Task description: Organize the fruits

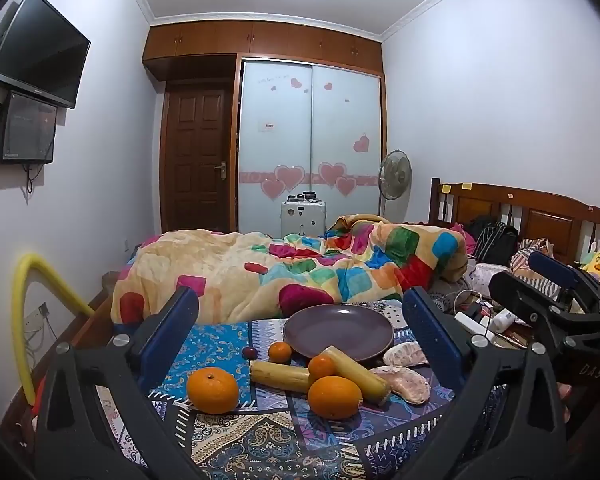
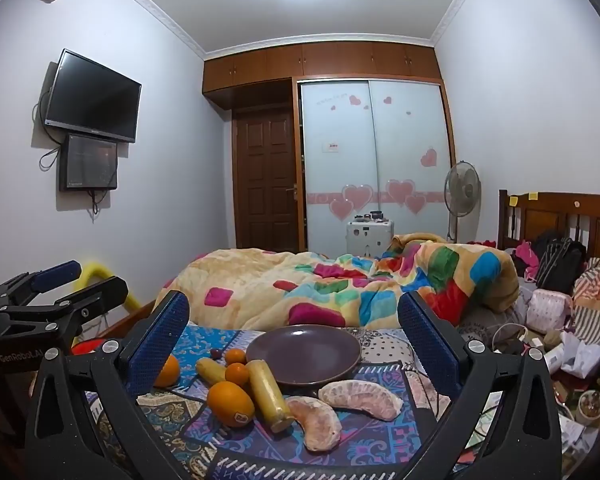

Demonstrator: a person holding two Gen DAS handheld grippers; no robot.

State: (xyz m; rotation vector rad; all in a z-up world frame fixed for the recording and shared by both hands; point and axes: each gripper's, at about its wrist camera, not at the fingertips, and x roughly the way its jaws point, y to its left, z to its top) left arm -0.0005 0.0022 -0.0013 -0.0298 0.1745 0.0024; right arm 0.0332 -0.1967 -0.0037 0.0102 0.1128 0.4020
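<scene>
An empty purple plate [image 1: 338,332] [image 2: 304,354] sits on a patterned cloth [image 1: 260,436]. In front of it lie several oranges [image 1: 212,390] [image 2: 231,404], two yellow sugarcane pieces [image 1: 279,376] [image 2: 269,394], two peeled pomelo segments [image 1: 406,384] [image 2: 360,400] and a small dark grape [image 1: 250,353]. My left gripper [image 1: 300,344] is open above the near fruits, holding nothing. My right gripper [image 2: 294,344] is open and empty, facing the plate and pomelo segments. Each gripper shows at the edge of the other's view.
A rumpled colourful quilt [image 1: 300,272] lies right behind the plate. Clutter of cables, bags and boxes [image 2: 548,328] fills the right side by the wooden headboard [image 1: 520,216]. A yellow foam tube [image 1: 24,320] stands at the left.
</scene>
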